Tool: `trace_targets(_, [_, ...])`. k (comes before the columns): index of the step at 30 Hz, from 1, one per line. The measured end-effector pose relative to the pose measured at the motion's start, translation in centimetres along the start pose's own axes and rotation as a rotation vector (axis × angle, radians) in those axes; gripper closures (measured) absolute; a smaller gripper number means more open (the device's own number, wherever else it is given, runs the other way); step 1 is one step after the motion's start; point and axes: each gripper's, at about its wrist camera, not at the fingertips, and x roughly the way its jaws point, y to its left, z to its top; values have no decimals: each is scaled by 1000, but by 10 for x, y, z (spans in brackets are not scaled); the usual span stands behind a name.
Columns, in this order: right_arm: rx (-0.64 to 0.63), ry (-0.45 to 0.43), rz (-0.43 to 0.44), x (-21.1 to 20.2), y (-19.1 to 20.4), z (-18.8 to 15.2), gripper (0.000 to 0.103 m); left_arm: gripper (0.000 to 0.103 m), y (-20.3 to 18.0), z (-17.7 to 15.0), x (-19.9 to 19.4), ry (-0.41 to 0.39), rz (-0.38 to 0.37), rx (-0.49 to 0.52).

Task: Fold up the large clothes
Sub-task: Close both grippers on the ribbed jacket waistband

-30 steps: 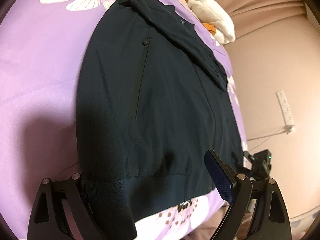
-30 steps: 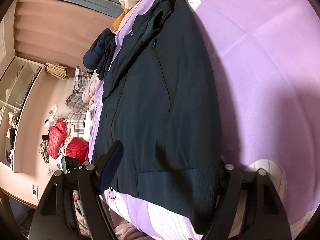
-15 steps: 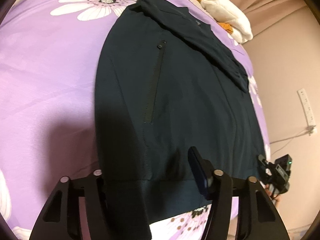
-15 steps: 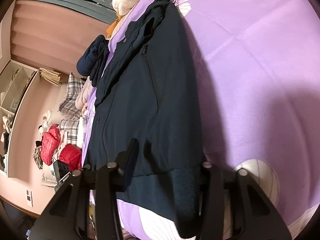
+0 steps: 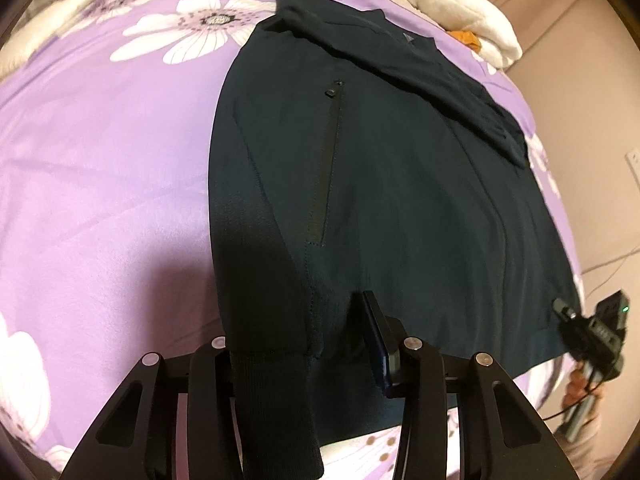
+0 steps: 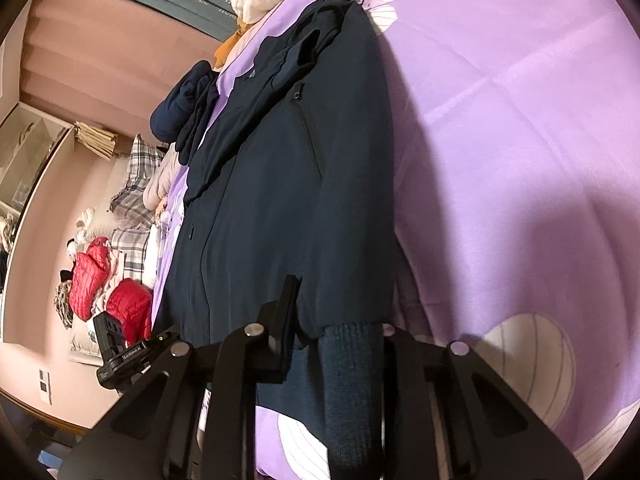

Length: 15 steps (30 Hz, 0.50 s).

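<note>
My left claw (image 5: 304, 356) and right claw (image 6: 336, 320) are closing on the dark jacket's (image 5: 392, 184) hem at the bottom. Cloth hides one finger each. The jacket lies on the purple bed (image 5: 100, 184); a soft toy (image 5: 460, 12) sits upper right.

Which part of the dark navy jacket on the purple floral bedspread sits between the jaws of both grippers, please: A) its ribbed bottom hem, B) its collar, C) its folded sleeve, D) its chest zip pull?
A: the ribbed bottom hem of the dark navy jacket lies between each pair of closing jaws.
</note>
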Motion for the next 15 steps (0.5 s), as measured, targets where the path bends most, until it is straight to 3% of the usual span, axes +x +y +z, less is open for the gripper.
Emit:
trace_targets(3, [-12, -6, -4, -1, 3, -1, 85, 66, -4, -1, 1, -8, 45, 29])
trace_targets(15, [-14, -15, 5, -1, 8, -1, 87, 72, -11, -1, 0, -30, 106, 67])
